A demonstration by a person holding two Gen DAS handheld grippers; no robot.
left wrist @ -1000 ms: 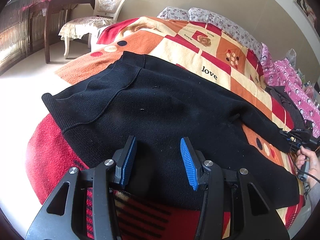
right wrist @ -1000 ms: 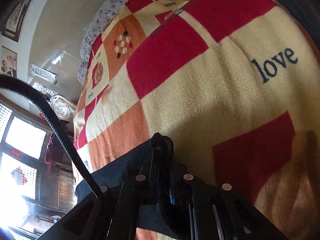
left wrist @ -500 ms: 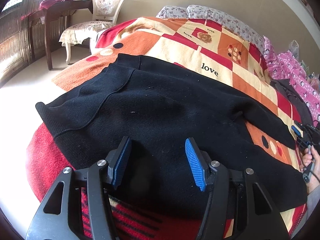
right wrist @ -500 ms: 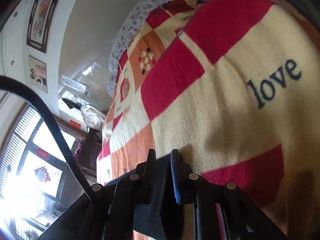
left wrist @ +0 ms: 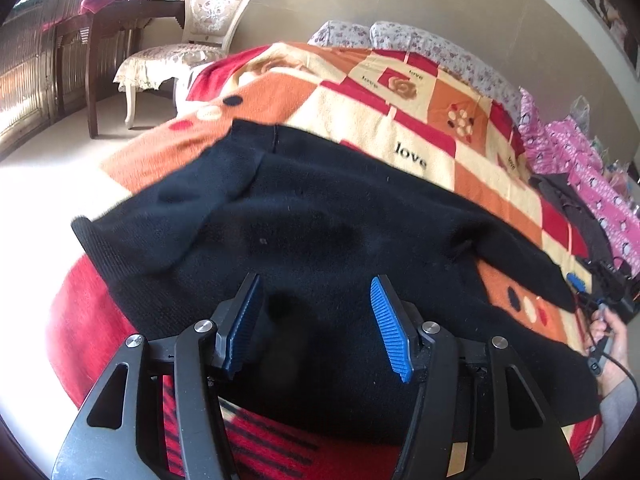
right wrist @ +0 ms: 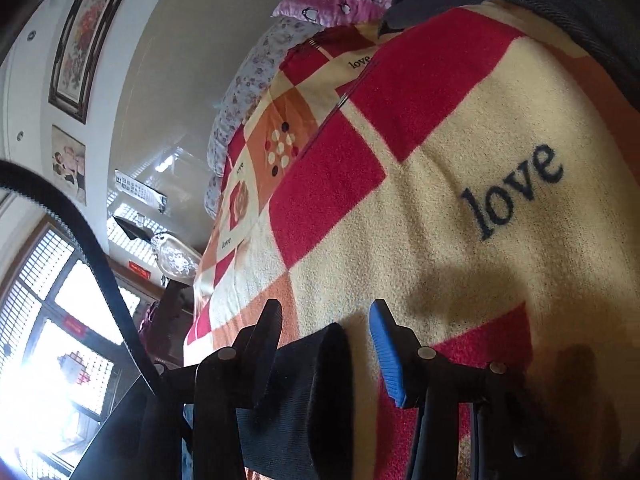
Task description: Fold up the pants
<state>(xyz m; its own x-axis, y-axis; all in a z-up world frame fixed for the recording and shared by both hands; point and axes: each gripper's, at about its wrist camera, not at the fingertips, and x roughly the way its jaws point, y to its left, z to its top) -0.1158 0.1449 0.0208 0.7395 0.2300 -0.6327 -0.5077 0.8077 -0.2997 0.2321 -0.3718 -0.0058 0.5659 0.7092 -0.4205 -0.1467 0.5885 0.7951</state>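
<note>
Black knit pants [left wrist: 320, 236] lie spread across a patchwork "love" blanket [left wrist: 432, 120] on the bed. My left gripper [left wrist: 316, 324] is open just above the pants, its blue pads [left wrist: 390, 328] wide apart and holding nothing. My right gripper [right wrist: 326, 344] is open; a ribbed black cuff of the pants [right wrist: 296, 396] lies loose between its jaws, over the blanket [right wrist: 460, 200]. In the left wrist view the right gripper [left wrist: 600, 280] shows at the far right by the pants' leg end, held in a hand.
A white carved chair [left wrist: 192, 40] and a dark wooden table [left wrist: 108, 20] stand beyond the bed's left side. Floral pillows [left wrist: 420, 44] lie at the headboard. Pink penguin-print fabric [left wrist: 592, 168] and a dark garment [left wrist: 572, 208] lie at the bed's right side.
My right gripper has opened and let go of the pants cuff it was clamped on. My left gripper has stayed open and drawn back slightly over the pants.
</note>
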